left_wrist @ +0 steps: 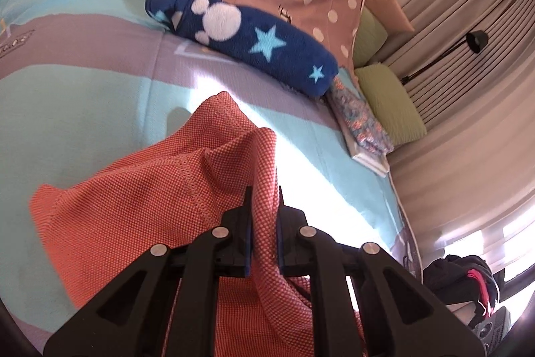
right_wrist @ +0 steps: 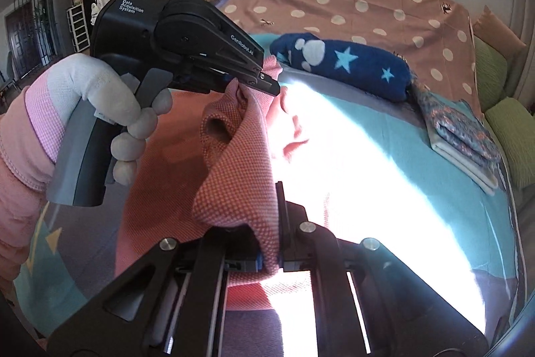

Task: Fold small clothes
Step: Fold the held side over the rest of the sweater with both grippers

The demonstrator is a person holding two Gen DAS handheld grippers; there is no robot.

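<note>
1. Folding appears under way: both grippers hold one orange garment (left_wrist: 140, 206) up off the bed (left_wrist: 83, 109), ready to carry one edge over.
2. Left gripper (left_wrist: 264, 193) is nearly closed, its jaws pinching a ridge of the cloth; the rest drapes down to its left onto the bed.
3. Right gripper (right_wrist: 280, 189) is likewise clamped on a bunched fold of the same cloth.
4. A gloved hand (right_wrist: 110, 102) holds the left gripper, just beyond and left of the right one.
5. Next move likely needs both grips kept tight while lowering the held edge evenly onto the bed.
</note>
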